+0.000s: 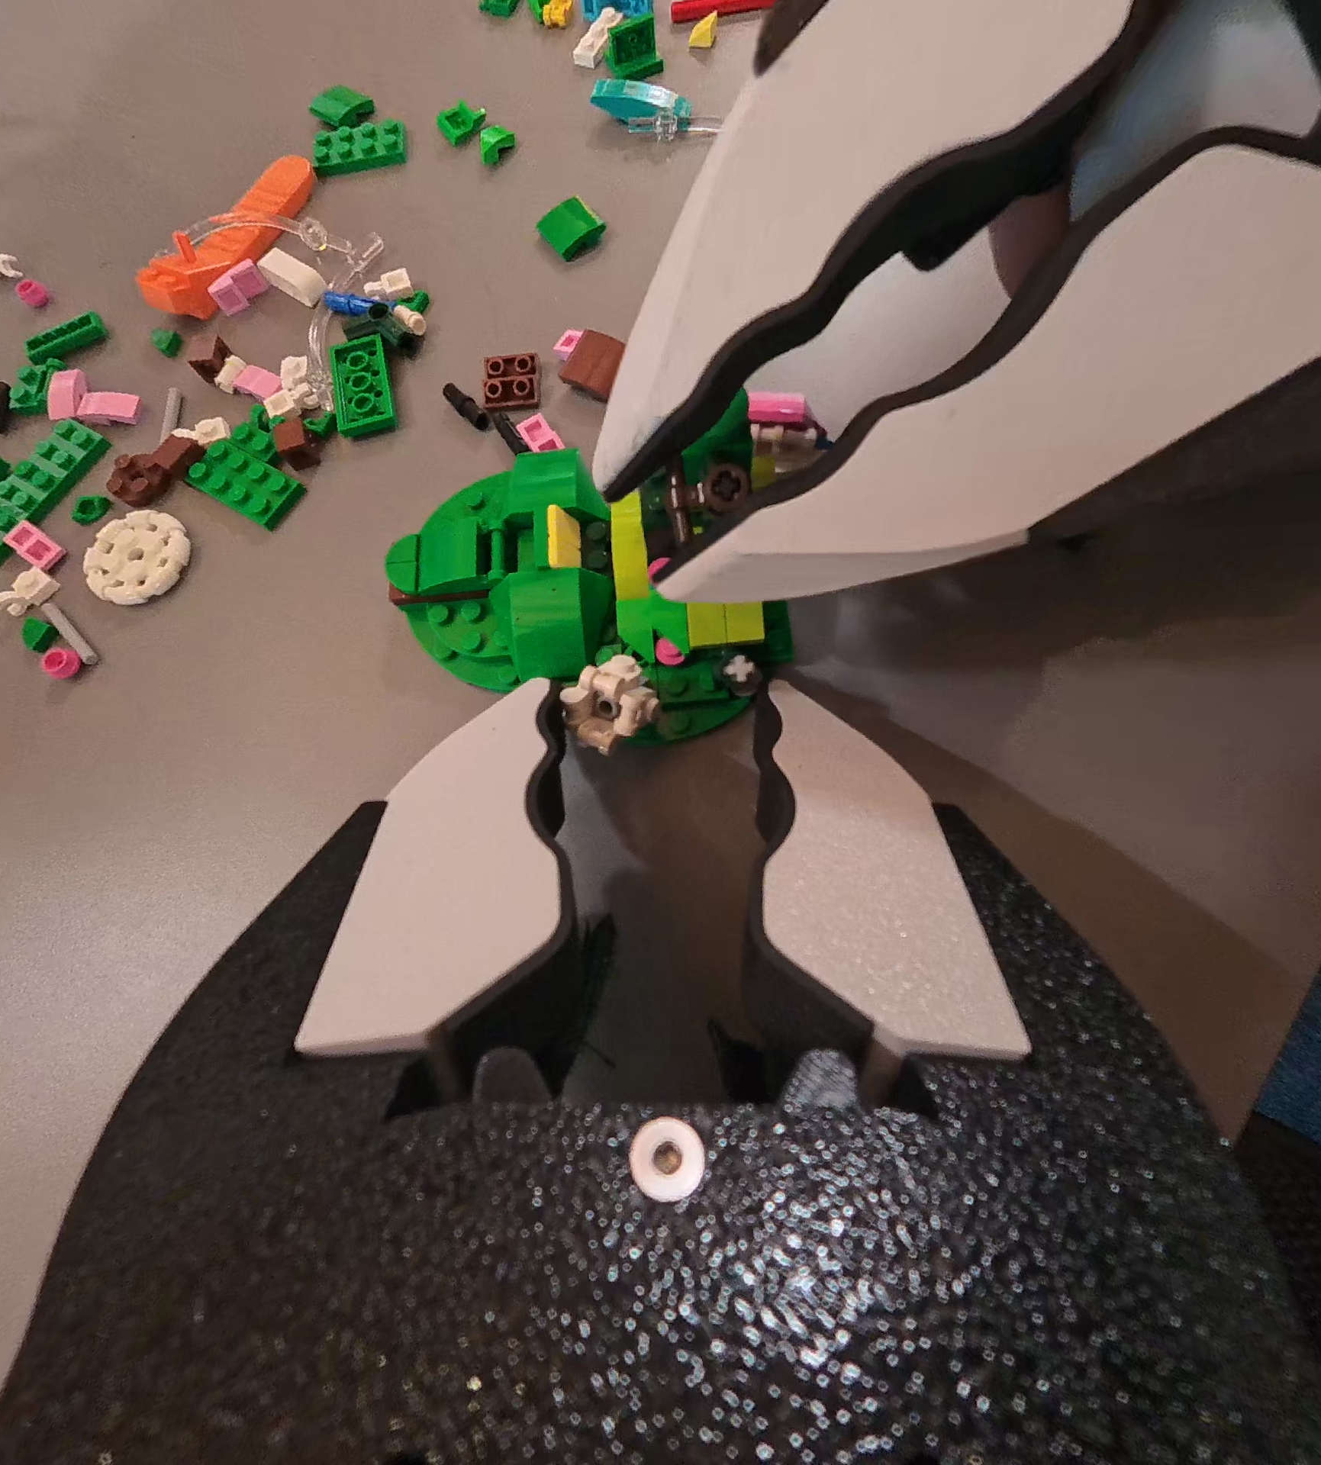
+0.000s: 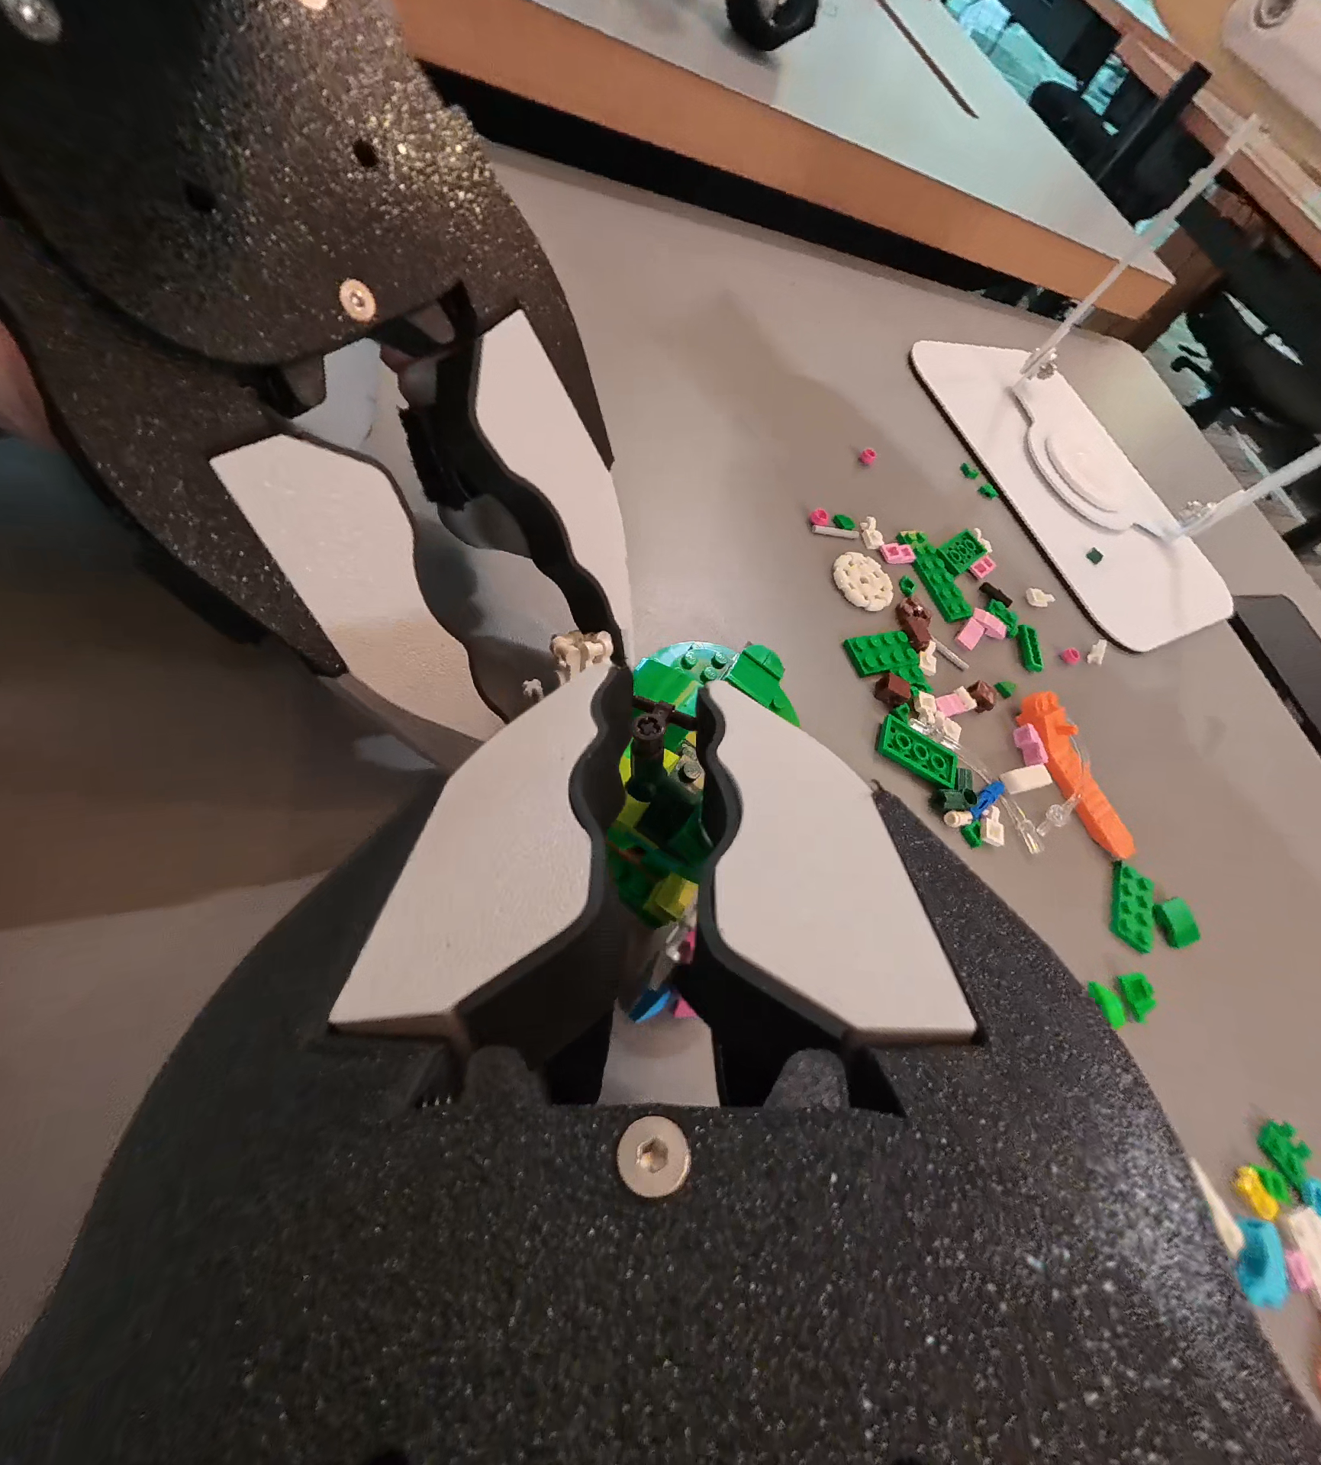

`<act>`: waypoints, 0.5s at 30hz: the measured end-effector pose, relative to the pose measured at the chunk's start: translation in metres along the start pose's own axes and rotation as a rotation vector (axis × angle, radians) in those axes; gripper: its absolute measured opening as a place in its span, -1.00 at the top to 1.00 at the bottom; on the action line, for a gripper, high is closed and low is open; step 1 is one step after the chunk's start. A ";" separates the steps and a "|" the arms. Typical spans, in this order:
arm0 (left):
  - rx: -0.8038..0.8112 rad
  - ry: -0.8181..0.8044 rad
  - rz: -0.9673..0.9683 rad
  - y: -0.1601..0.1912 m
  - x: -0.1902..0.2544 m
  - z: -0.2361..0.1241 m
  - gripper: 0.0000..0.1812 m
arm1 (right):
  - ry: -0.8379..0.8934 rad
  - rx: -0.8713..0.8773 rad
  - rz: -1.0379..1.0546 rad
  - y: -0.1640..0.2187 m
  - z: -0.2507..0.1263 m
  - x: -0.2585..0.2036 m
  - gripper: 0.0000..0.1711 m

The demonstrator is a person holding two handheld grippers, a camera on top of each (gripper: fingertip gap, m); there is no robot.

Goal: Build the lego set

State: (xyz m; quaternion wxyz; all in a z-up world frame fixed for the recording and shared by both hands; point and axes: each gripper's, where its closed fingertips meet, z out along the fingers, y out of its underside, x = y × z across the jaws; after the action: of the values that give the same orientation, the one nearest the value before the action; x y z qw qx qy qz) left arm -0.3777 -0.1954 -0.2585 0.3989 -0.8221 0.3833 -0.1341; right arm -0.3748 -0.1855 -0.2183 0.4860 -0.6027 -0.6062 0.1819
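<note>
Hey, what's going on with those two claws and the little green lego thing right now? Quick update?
Left gripper open at the round green model's near edge. Right gripper narrowed around a dark brown piece on top. Loose bricks off to the side, not blocking.

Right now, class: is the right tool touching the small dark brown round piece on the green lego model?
Cannot tell. In the right wrist view the right tool brackets the dark brown round piece on the green lego model, but neither view shows clear contact or gap.

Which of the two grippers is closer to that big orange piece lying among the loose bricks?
Left, though neither is close. The left gripper sits at the green round model's near edge; the right gripper is over it, farther from the orange piece.
</note>
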 end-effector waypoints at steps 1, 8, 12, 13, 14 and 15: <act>0.000 0.000 0.001 0.000 0.000 0.000 0.49 | -0.025 0.000 -0.019 0.000 0.000 -0.001 0.82; -0.001 -0.009 0.002 0.000 -0.001 0.000 0.60 | -0.205 0.038 -0.079 0.003 -0.002 0.002 0.82; -0.001 -0.010 0.004 0.000 -0.001 0.000 0.62 | -0.255 0.065 -0.114 0.004 -0.003 0.001 0.83; -0.001 -0.010 0.004 0.000 -0.001 0.000 0.62 | -0.267 0.069 -0.123 0.004 -0.003 0.001 0.82; -0.001 -0.011 0.004 0.000 -0.001 0.000 0.62 | -0.282 0.076 -0.128 0.004 -0.003 0.001 0.82; -0.001 -0.011 0.004 0.000 -0.001 0.000 0.63 | -0.297 0.082 -0.130 0.004 -0.003 0.001 0.82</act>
State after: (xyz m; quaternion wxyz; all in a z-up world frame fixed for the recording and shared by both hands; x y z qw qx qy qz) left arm -0.3784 -0.1941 -0.2586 0.4010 -0.8222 0.3830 -0.1284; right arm -0.3702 -0.1854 -0.2196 0.4259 -0.5082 -0.7013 0.2618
